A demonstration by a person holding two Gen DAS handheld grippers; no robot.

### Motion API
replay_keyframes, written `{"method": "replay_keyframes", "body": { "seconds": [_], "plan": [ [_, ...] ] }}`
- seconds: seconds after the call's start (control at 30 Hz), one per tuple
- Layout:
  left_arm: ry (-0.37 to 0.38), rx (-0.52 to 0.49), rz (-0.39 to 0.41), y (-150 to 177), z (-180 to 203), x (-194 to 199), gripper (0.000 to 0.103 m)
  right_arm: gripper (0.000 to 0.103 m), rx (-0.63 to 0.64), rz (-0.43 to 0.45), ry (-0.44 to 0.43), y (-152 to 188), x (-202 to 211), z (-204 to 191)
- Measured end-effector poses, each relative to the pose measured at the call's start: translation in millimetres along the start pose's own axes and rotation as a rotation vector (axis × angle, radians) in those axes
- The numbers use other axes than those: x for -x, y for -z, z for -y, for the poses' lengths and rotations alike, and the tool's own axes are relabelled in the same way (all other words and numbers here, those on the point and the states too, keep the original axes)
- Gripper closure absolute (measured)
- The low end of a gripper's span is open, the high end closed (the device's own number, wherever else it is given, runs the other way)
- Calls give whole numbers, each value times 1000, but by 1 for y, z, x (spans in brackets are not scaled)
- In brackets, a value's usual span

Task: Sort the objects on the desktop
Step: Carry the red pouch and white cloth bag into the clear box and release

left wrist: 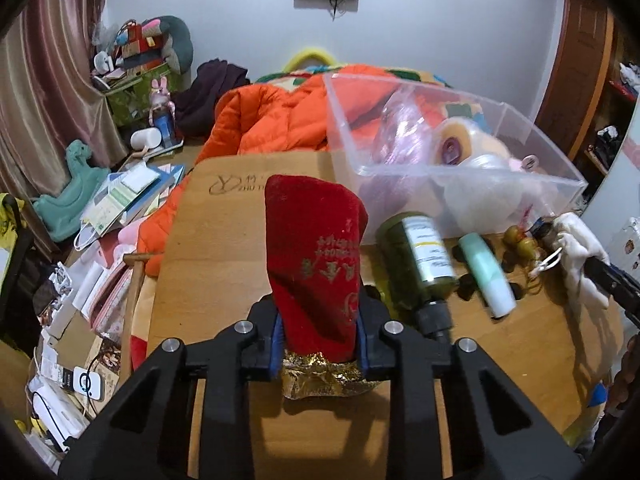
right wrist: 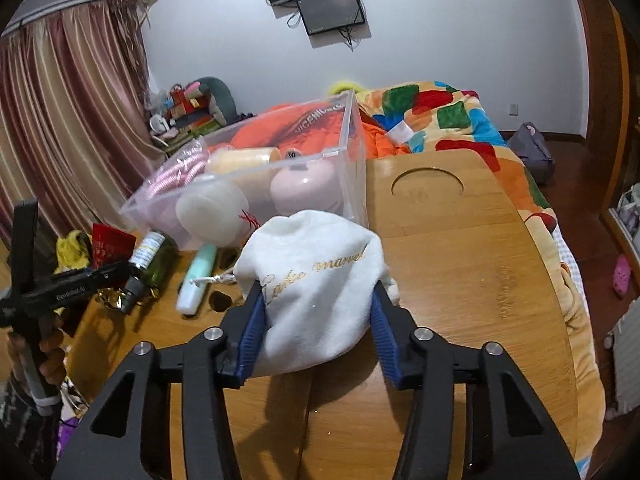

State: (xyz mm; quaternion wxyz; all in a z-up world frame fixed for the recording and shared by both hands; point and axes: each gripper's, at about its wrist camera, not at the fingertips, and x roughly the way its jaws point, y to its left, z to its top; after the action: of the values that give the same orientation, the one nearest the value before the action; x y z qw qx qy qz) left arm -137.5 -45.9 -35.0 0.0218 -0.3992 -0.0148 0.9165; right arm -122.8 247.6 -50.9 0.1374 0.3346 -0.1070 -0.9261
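Wooden desk [right wrist: 460, 264] stands over a cluttered bed; clear bin [left wrist: 460, 152] at one o'clock. Left gripper [left wrist: 320, 344] jaws clamp a red pouch [left wrist: 316, 256], right gripper [right wrist: 316, 344] jaws a white pouch [right wrist: 316, 280].

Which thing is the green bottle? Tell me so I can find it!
Find the big clear plastic box on the wooden table. Just in front of it, the dark green glass bottle lies on its side, black cap toward you. Its neighbour, a pale mint tube, is lighter and slimmer.

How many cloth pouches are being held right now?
2. A red pouch sits in the left gripper; a white pouch sits in the right gripper. Others may hide in the clear box.
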Motion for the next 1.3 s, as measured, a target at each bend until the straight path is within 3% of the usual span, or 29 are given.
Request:
{"method": "replay_keyframes", "body": {
  "seconds": [0.53,1.3],
  "plan": [
    [61,14,111,-9,13,50,76,65,-9,106,-109,-12,34,-14],
    [160,3,219,-44,29,79,76,66,101,215,-112,-58,59,-44]
  ]
}}
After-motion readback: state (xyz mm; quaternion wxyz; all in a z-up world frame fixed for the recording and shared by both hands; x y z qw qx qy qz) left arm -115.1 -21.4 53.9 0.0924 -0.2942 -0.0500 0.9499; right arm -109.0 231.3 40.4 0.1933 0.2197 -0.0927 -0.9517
